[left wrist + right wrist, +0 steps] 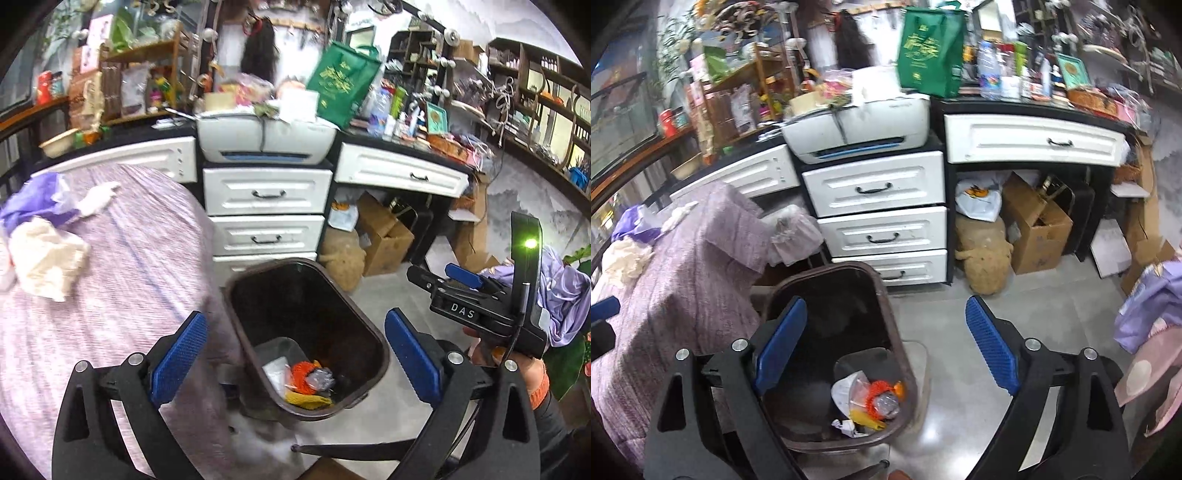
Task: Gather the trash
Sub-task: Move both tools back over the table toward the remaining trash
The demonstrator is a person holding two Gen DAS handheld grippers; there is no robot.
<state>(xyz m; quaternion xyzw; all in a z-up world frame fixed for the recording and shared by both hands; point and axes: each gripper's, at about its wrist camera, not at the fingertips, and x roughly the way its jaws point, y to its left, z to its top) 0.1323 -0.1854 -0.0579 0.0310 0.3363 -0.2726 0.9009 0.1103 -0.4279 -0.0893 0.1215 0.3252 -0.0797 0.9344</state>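
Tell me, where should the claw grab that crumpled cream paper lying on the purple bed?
Probably pinch the crumpled cream paper across its puffy raised middle, coming down from above. It lies loose on the purple bedcover, so there is no edge to slide under. The left claw is open and empty, so it is free to go.

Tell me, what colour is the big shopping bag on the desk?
Green with gold print; the bag shows best in the right wrist view.

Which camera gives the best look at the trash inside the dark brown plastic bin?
The right wrist view: the trash lies closer and unobstructed in the dark brown plastic bin. The left wrist view shows the same pile, smaller.
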